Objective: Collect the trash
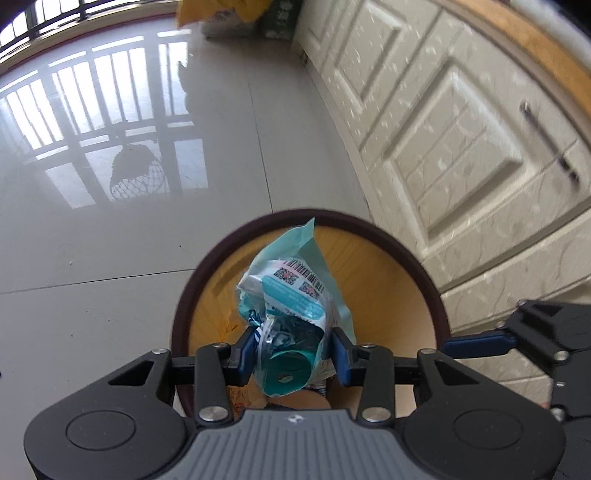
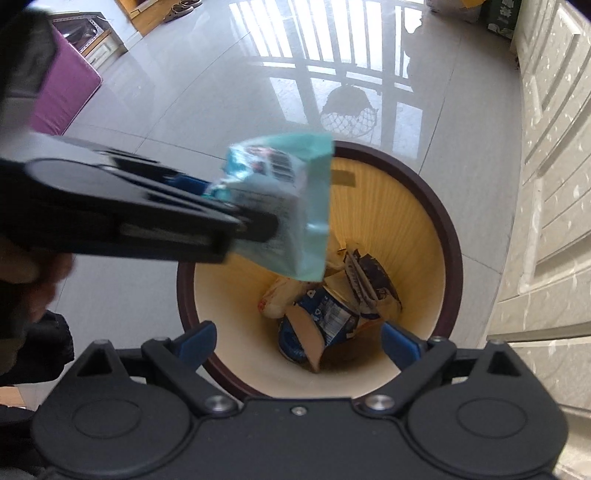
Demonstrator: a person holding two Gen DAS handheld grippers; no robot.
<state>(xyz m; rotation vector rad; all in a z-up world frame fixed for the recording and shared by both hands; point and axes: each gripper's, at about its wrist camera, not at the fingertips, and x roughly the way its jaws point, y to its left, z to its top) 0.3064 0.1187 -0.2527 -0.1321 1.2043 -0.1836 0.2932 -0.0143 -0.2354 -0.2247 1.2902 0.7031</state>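
Clamping a crumpled teal wrapper (image 1: pixel 295 314) between its blue pads (image 1: pixel 246 352), the left gripper (image 1: pixel 293 354) held it over the mouth of the round trash bin (image 1: pixel 207 258). The wrapper was a glossy plastic pouch, pale teal outside, with a white printed panel carrying two QR codes and a barcode strip, and a darker teal patch near the pinched end; its loose flat end stood up toward 12 o'clock in the left wrist view. In the right wrist view the same wrapper (image 2: pixel 291 206) hung at 10 o'clock from the left gripper (image 2: pixel 236 210), above the left half of the bin.

The right gripper (image 2: pixel 299 341) had its jaws spread wide with nothing between them, its blue pads (image 2: pixel 400 341) sitting over the near rim of the bin (image 2: pixel 448 236). Below lay other discarded packets (image 2: pixel 332 314): blue-and-white wrappers, a dark brown one and a tan piece, heaped at the bottom of the yellow-lined interior.

The bin's dark brown rim ran as a full ring, with its mouth unobstructed apart from the wrapper overhanging it. At 3 o'clock a cream panelled cabinet (image 2: pixel 546 184) stood close to the bin's rim, leaving only a narrow strip of floor. From 9 to 12 o'clock the glossy grey tiled floor (image 2: pixel 207 110) spread wide, reflecting window bars. Farther off, at 10 o'clock, sat a purple cushion (image 2: pixel 62 96), and at 1 o'clock some bags (image 2: pixel 498 14) rested against the cabinet's far end.
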